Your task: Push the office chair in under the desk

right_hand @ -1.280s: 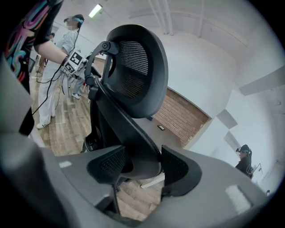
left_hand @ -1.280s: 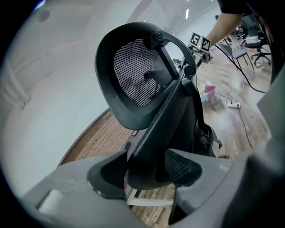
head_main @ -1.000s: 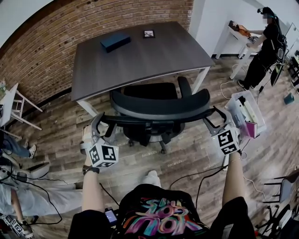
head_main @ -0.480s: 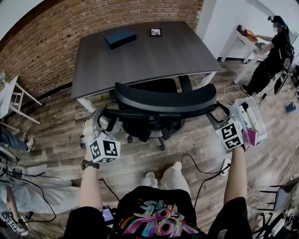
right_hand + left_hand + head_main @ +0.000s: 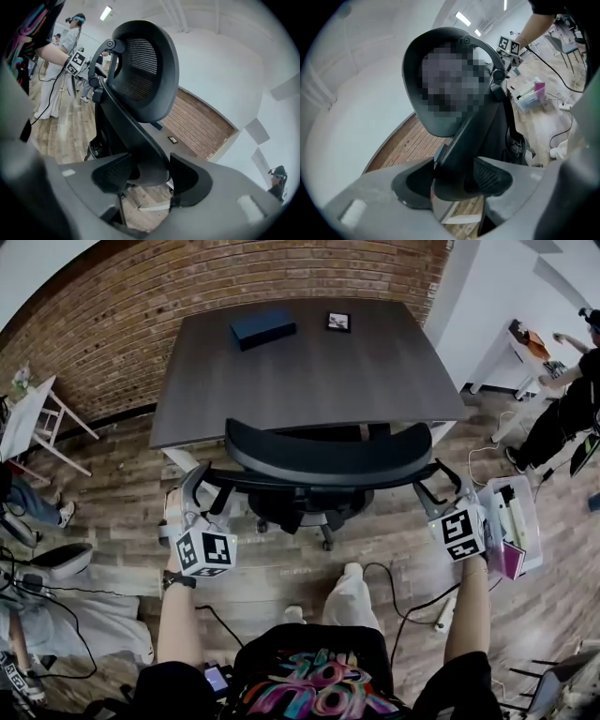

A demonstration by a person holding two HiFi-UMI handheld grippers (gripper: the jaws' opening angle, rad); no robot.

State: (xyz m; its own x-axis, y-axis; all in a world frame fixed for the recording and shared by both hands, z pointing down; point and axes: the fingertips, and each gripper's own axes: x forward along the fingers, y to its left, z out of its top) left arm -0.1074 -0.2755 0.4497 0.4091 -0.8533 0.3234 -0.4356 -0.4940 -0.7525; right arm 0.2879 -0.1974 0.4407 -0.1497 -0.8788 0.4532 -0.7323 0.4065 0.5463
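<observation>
The chair (image 5: 328, 460) sits at frame centre, seat already partly under the desk (image 5: 309, 371), the curved back outside its near edge; the back's long axis runs left to right, about parallel to that edge, so I judge the push goes straight toward the top of the frame. You hold it at both ends: the left gripper (image 5: 197, 488) at the back's left end, the right gripper (image 5: 436, 493) at its right end, each equally near; in the left gripper view the left gripper (image 5: 452, 180) has its jaws clamped on the dark back frame, and in the right gripper view the right gripper (image 5: 145, 176) grips the frame likewise. Keep both hands even, or the chair will likely swing. The white desk leg (image 5: 178, 457) stands close by the back's left end, so room there is tight. A bin (image 5: 516, 521) lies just beside your right gripper; a cable (image 5: 403, 577) runs on the floor behind the chair; a box (image 5: 262, 329) rests on the desk's far part, well apart.
</observation>
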